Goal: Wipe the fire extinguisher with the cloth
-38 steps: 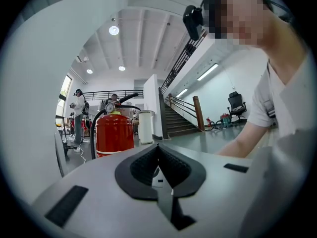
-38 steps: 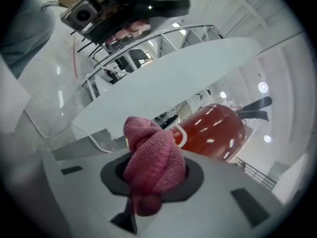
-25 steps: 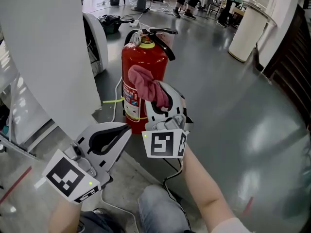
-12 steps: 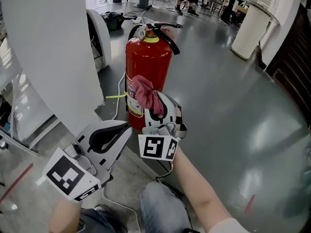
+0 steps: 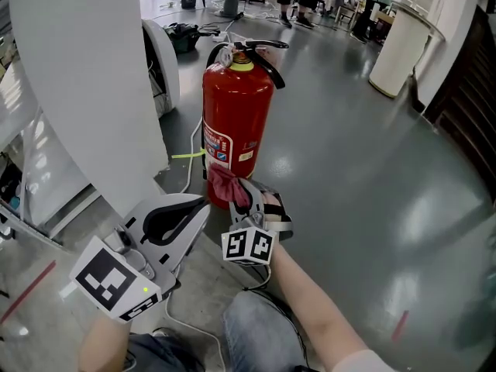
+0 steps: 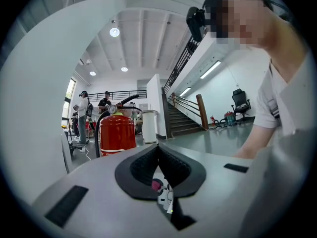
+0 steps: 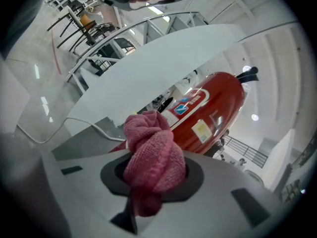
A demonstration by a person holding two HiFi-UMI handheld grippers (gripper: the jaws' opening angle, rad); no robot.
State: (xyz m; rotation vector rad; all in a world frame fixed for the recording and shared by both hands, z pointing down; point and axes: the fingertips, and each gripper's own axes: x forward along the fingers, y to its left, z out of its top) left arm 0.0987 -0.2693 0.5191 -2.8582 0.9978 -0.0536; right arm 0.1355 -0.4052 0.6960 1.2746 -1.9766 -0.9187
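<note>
a red cylindrical metal fire extinguisher [image 5: 235, 122] with a black lever handle and black hose stands upright on the glossy grey floor [image 5: 349, 169]. it is just beside a broad white curved panel [image 5: 85, 76] that rises on its left.

the right hand-held gripper [image 5: 242, 196] is clamped on a bunched pink terry cloth [image 5: 222, 181]. it holds the cloth low against the front of the extinguisher, under the white and blue label [image 5: 219, 147] and close to the base. in the right gripper view the cloth [image 7: 151, 155] fills the gap of the right hand-held gripper [image 7: 154, 177], a tail of it hangs down between the jaws, and the extinguisher [image 7: 210, 105] lies right behind it.

the left hand-held gripper [image 5: 200, 208] hangs below and to the left of the extinguisher, apart from it. the left gripper view shows the left hand-held gripper [image 6: 158, 148] with its jaw tips met and nothing between them, and the extinguisher [image 6: 118, 133] stands beyond them to the left.

a thin white cable [image 5: 188, 157] runs on the floor by the extinguisher's left side. a white round column [image 5: 395, 49] stands well to its right, farther back.
</note>
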